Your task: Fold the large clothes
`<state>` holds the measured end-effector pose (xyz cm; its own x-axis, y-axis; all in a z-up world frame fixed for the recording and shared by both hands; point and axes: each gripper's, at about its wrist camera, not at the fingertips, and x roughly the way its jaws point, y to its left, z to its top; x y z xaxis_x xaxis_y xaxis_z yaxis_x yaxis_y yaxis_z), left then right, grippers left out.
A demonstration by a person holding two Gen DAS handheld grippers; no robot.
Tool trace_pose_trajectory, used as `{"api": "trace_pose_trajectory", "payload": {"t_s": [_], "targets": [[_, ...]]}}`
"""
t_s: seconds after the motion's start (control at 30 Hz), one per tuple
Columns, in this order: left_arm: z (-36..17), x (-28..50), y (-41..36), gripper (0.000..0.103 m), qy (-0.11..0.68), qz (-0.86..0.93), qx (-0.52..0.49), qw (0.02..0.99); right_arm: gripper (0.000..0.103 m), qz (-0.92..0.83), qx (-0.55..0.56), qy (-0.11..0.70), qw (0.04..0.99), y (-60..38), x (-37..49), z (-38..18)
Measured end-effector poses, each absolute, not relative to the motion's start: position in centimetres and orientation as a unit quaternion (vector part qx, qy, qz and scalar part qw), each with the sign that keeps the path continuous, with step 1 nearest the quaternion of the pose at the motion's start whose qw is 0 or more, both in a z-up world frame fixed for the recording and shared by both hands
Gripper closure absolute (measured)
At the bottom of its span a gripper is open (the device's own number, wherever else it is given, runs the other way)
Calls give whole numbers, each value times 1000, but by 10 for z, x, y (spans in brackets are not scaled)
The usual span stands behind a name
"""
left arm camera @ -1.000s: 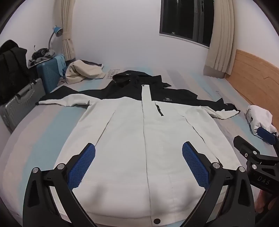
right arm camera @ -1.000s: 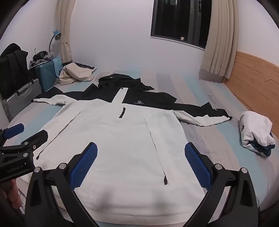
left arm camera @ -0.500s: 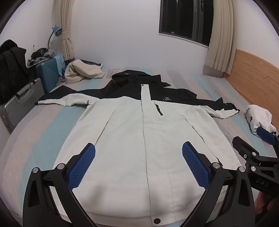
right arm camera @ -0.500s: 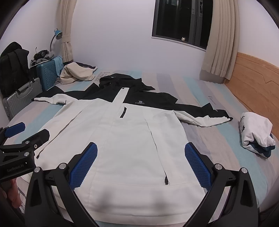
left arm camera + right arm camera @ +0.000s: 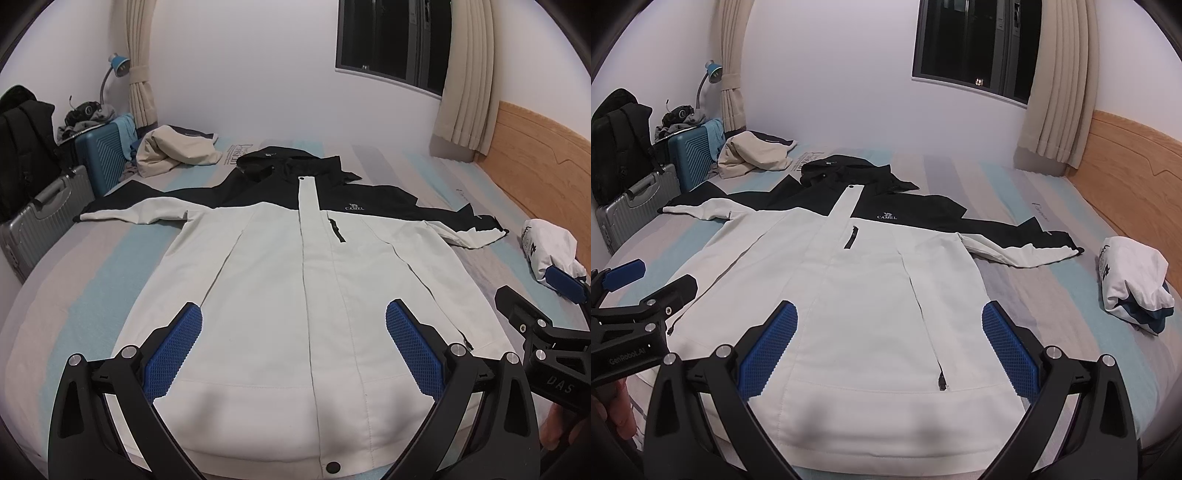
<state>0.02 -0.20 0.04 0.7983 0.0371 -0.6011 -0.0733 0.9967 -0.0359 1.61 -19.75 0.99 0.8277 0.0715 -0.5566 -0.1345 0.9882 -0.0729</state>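
Left wrist view: left tool [image 5: 293, 349] spread apart, holding nothing, above the jacket [image 5: 295, 295] hem. Jacket lies flat, front up, on the bed [image 5: 74, 280], sleeves out to both sides, hem at the near bed edge. Right tool [image 5: 890, 349] likewise spread apart and holding nothing, over the hem's right half. Folded white garment [image 5: 1134, 280] sits near the headboard [image 5: 1137, 177], apart from the right sleeve; bare striped sheet between.

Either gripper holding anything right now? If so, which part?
Nothing held. The left gripper and right gripper are both open, hovering above the hem end of the jacket, which lies flat on the bed.
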Motion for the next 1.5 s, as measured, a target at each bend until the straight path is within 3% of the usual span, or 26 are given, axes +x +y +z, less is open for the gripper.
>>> {"api": "trace_pose_trajectory", "payload": {"t_s": [1.5], "targets": [[-4, 3, -6, 6, 320, 27, -25, 947, 7, 52, -53, 290, 954, -204, 14, 9]]}}
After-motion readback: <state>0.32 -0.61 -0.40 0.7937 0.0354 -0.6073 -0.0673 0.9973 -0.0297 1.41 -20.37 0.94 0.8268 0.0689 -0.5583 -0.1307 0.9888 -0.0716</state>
